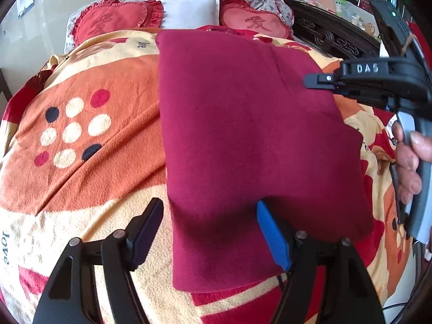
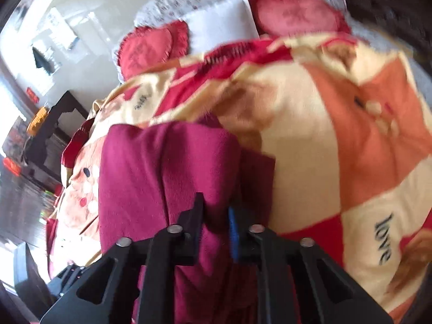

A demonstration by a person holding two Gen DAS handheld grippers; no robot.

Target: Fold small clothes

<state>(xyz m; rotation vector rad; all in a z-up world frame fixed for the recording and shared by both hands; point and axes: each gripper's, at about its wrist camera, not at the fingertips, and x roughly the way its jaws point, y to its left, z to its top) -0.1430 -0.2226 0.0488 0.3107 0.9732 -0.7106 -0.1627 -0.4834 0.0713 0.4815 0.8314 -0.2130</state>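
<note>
My bed (image 1: 81, 189) wears an orange-and-cream blanket (image 1: 94, 140); 2 red heart cushions (image 1: 113, 21) flank 1 white pillow (image 1: 190, 12) under daylight.

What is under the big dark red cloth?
The dark red fleece cloth lies on an orange, cream and red patterned blanket, which shows all around it. Whatever part of the blanket sits directly beneath is covered, so anything else hidden there cannot be seen.

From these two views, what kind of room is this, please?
Most likely a bedroom in a home. The dark red garment lies on a bed covered by a patterned fleece blanket, and heart-shaped red cushions with a white pillow sit at its head.
</note>
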